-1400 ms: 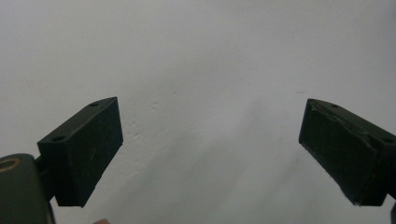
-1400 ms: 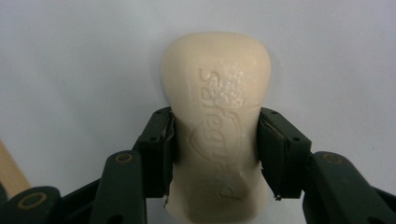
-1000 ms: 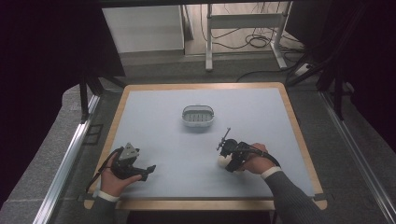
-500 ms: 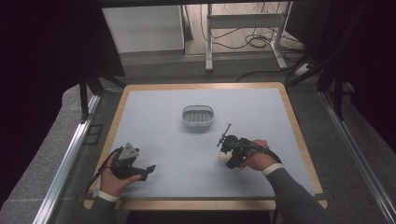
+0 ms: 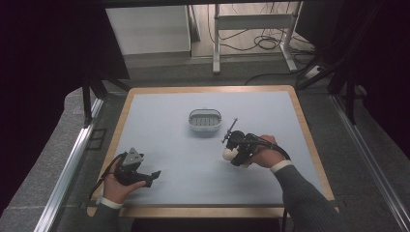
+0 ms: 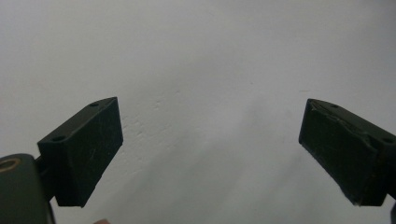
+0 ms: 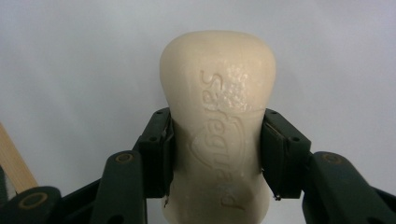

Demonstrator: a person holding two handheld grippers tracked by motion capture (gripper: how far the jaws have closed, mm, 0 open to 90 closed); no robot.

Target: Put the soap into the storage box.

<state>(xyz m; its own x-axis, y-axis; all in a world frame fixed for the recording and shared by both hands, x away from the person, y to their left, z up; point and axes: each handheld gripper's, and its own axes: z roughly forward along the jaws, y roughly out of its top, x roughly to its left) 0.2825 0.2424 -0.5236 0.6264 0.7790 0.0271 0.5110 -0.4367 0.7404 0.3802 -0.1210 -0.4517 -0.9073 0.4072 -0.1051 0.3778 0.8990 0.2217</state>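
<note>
Just below-right of the soap dish (image 5: 204, 120), the right gripper (image 5: 231, 152) had a cream soap bar (image 5: 229, 153) pinched across its narrow waist. Compared with a second earlier, hand and bar sat slightly higher and closer to the dish; the grip itself hadn't changed. My read: pick done, bar looked clear of the table mat (image 5: 183, 159), carry to the dish starting, dish empty so far. Left gripper (image 5: 153, 173) stayed parked well to the dish's lower-left near the table's front edge, unchanged. Right gripper view gave what the high view couldn't: both pads flat on the soap bar (image 7: 217, 126) sides, embossed lettering facing the camera, rounded end sticking out past the jaws, so the hold looked centred and square. Left gripper view showed its jaws spread wide with nothing between them, just bare mat (image 6: 201, 70). High view alone gave the layout: dish near table centre, bar just short of it, left hand far off.
</note>
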